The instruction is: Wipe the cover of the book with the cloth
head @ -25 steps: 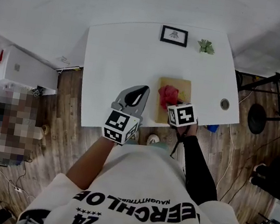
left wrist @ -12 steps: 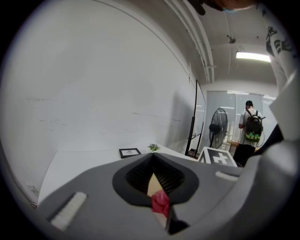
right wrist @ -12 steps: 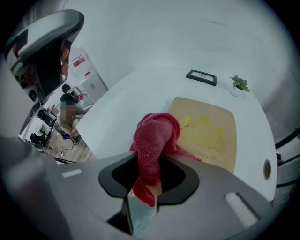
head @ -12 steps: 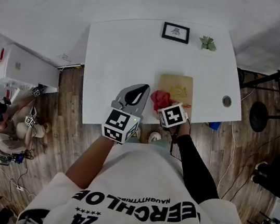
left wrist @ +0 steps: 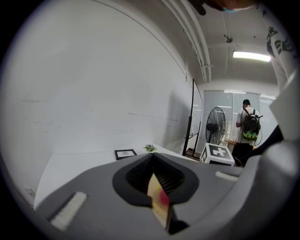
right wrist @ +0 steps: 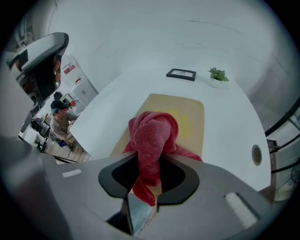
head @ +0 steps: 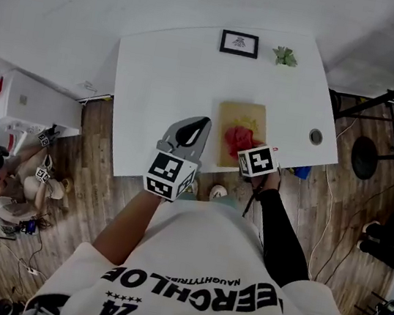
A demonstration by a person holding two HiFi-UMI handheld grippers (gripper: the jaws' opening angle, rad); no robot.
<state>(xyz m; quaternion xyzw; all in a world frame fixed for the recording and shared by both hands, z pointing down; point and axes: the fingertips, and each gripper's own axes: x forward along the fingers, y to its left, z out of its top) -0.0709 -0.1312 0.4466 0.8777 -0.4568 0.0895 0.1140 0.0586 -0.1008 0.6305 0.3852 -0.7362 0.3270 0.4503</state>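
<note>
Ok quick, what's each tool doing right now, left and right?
Left tool: closed, holding nothing.
Right tool: closed on the red cloth, over the book.

A big white flat table holds a tan flat book near its front edge. A small black picture frame and a little green plant sit at the back.

In the head view the near end of the book is being covered by the red cloth and the marker cube of the right gripper, whose jaws are being hidden beneath that cube, while the print in the framed picture is being shown too small to read.
</note>
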